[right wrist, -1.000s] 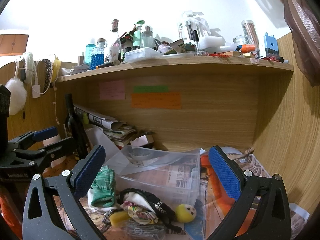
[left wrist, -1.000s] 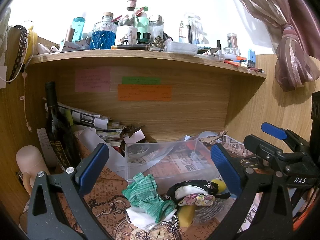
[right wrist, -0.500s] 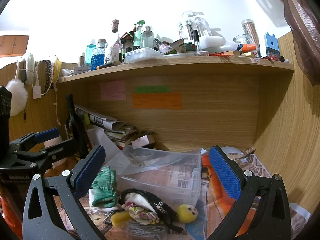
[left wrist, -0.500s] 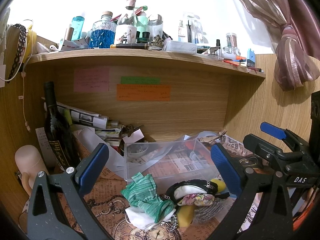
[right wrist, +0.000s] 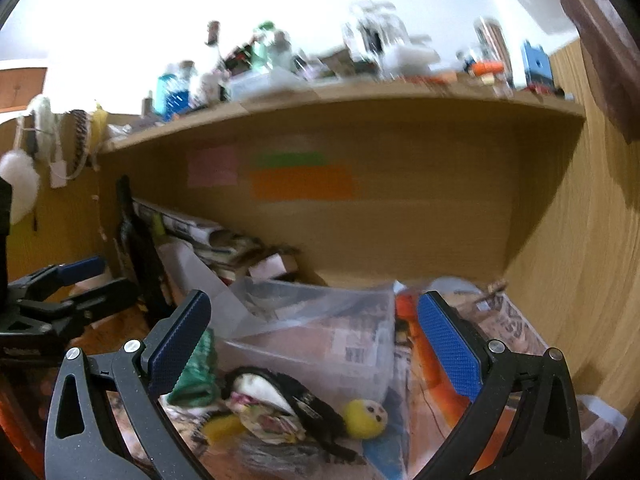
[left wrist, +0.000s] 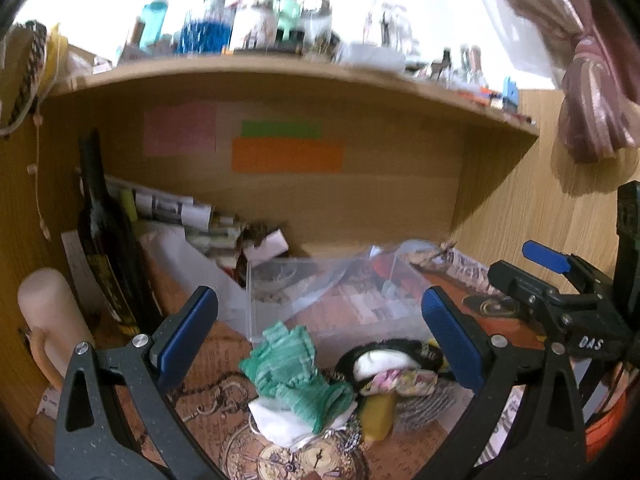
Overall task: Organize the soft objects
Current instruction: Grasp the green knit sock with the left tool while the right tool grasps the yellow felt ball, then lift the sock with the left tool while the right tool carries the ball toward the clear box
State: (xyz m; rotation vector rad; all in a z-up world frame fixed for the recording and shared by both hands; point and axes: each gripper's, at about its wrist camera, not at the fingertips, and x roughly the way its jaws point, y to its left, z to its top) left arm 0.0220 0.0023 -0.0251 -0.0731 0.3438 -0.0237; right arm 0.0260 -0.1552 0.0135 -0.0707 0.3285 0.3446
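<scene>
A heap of soft things lies on the desk in front of a clear plastic box (left wrist: 320, 300): a green striped cloth (left wrist: 296, 376), a white cloth (left wrist: 276, 420), a black-and-white pouch (left wrist: 384, 360), a floral fabric piece (left wrist: 404, 382) and a yellow soft toy (right wrist: 364, 418). My left gripper (left wrist: 320, 336) is open and empty above the heap. My right gripper (right wrist: 312, 344) is open and empty, over the box (right wrist: 320, 332) and the pouch (right wrist: 280, 392). The green cloth (right wrist: 196, 368) shows by its left finger.
A dark wine bottle (left wrist: 104, 248) and a pale mug (left wrist: 48, 320) stand at the left. Stacked papers (left wrist: 180, 216) lie behind the box. A cluttered shelf (left wrist: 280, 64) hangs overhead, a curtain (left wrist: 580, 80) at the right. Wooden walls close both sides.
Both grippers have moved forward and down toward the heap and the box; the views are now blurred. Both stay open and empty. The soft things have not moved.
</scene>
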